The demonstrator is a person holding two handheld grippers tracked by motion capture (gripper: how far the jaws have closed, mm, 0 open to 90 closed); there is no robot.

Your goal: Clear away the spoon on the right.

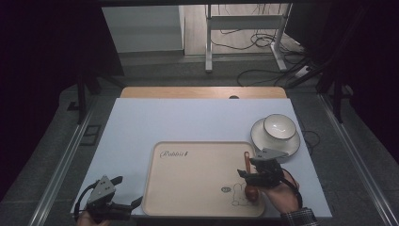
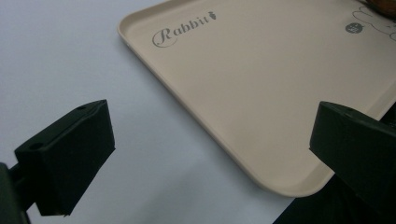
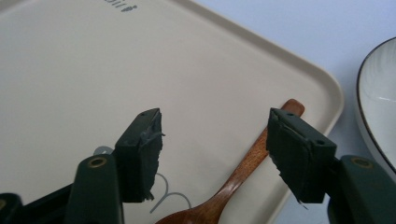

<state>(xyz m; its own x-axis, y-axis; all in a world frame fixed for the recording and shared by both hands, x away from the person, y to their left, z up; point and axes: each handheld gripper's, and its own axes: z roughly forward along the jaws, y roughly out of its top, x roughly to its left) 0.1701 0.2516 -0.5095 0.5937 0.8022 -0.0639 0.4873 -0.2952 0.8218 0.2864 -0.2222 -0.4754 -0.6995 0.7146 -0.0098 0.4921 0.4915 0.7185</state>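
Closest to me in the high view, my left gripper (image 1: pixel 126 203) sits at about seven o'clock on the white table (image 1: pixel 188 120), just off the near left corner of the beige tray (image 1: pixel 197 165); its own view shows the jaws spread wide with nothing between them, only table and tray rim beyond. At about five o'clock, my right gripper (image 1: pixel 245 176) hangs over the tray's near right part, held by my hand (image 1: pixel 282 190). In the right gripper view its jaws stand apart, released, and the wooden spoon (image 3: pixel 243 168) lies on the tray below them, free of both pads, its handle running up toward the tray's rounded corner and its tip close to the rim. The spoon's bowl rests on the printed rabbit drawing (image 1: pixel 239 194). Farther off, at about two o'clock, a white bowl (image 1: pixel 278 126) stands on a saucer (image 1: pixel 263 141) on the table, just beyond the tray's far right corner.
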